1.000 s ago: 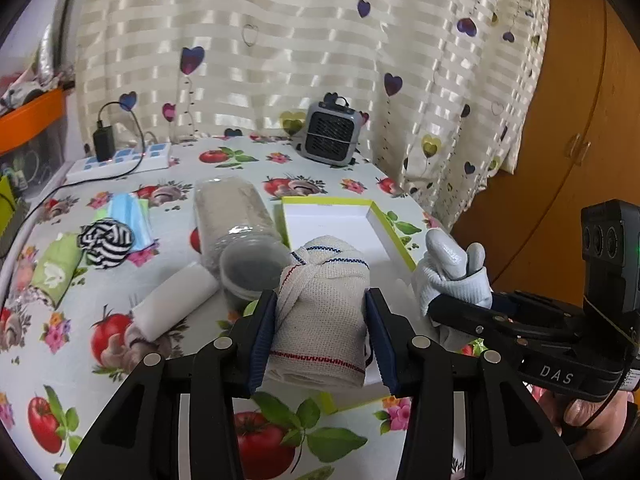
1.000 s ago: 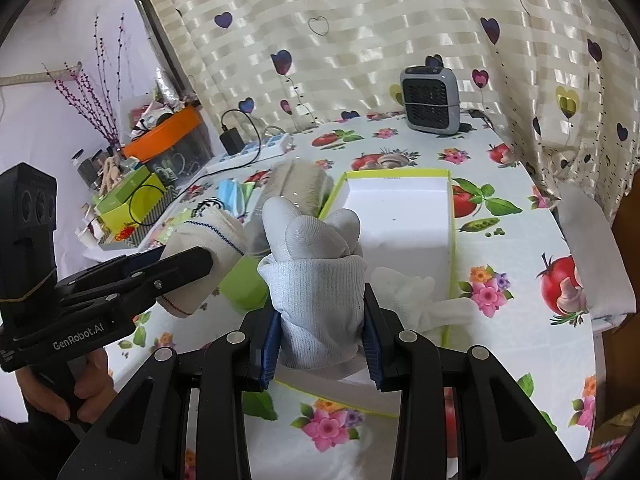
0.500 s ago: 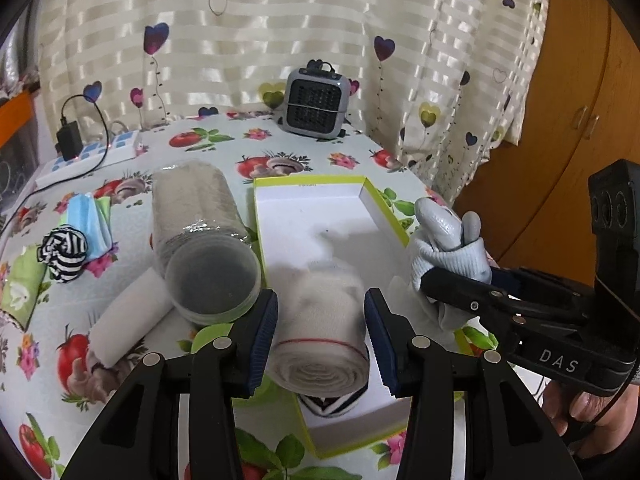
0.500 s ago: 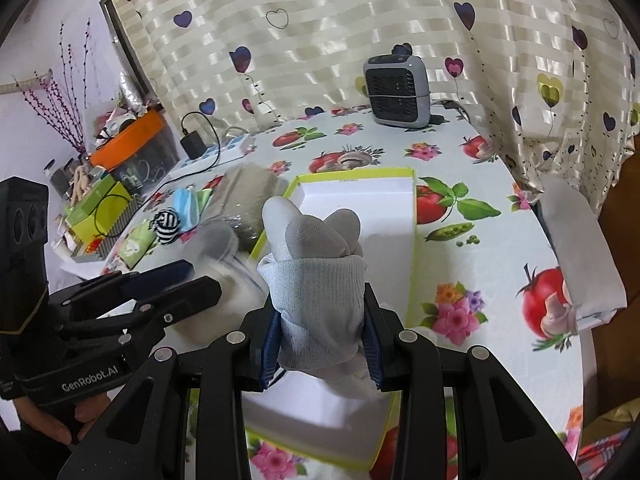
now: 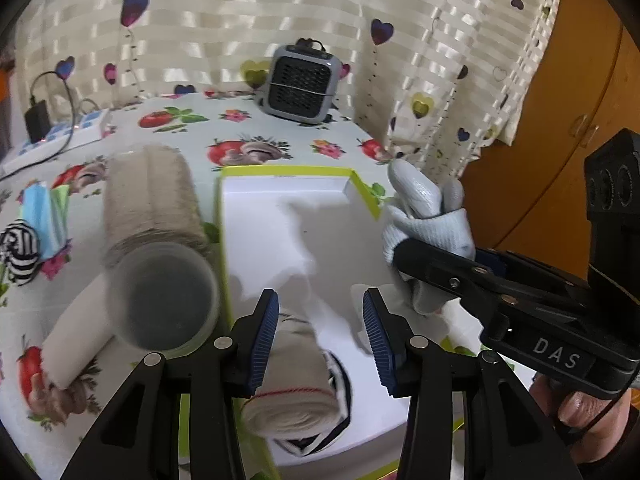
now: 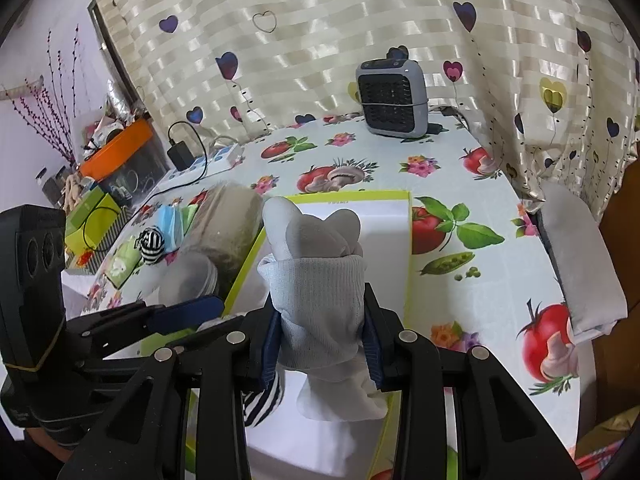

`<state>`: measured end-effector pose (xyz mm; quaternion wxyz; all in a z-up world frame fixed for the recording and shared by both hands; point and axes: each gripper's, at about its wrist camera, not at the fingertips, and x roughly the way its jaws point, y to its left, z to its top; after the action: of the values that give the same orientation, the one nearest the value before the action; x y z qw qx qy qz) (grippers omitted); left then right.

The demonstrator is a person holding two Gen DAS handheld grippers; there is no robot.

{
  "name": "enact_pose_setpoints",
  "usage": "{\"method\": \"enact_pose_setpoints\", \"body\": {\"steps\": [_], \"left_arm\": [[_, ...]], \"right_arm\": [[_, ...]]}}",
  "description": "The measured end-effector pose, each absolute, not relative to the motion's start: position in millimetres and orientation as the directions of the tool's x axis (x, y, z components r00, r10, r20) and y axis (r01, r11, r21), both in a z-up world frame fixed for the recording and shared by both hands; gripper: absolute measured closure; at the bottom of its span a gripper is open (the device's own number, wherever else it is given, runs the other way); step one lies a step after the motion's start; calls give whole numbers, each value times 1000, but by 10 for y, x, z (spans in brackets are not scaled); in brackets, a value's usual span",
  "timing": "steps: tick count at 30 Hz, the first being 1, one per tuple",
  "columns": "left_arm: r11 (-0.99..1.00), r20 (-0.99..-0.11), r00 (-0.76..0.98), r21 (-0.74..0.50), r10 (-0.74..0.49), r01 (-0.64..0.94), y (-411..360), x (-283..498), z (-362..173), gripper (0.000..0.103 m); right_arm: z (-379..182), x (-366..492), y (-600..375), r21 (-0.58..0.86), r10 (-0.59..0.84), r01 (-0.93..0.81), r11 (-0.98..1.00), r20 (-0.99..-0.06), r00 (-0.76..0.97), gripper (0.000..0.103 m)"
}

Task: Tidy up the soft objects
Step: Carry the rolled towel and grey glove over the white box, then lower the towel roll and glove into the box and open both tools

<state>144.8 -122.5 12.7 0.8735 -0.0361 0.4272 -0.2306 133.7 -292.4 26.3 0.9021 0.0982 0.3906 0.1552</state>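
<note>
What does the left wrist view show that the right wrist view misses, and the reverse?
Only the left wrist view: the hand gripping the right gripper, and a white roll beside the jar. Only the right wrist view: an orange bin and a folded grey cloth. Both: the heater, the green-rimmed box, the jar, and the grey glove clamped in that gripper.

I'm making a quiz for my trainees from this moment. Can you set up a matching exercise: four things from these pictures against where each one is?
Things:
1. rolled beige sock
2. grey glove
3. clear jar
4. small heater

Places:
A. at the table's far edge, by the curtain
B. clamped in the right gripper
C. lying in the white box
D. on its side, left of the box

Pairs: 1-C, 2-B, 3-D, 4-A
</note>
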Motion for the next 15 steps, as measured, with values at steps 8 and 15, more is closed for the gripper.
{"method": "enact_pose_setpoints", "body": {"steps": [8,15], "left_arm": [[854,-655,549,-370,-519,365,-1085,1574,320,61],[868,-641,586,-365,-496,336,-903,1497,481,61]], "right_arm": [[292,1434,-2940,299,359,-206,932,-671,649,66],[241,1509,-2757,240,353,-262,935,-710,610,64]]}}
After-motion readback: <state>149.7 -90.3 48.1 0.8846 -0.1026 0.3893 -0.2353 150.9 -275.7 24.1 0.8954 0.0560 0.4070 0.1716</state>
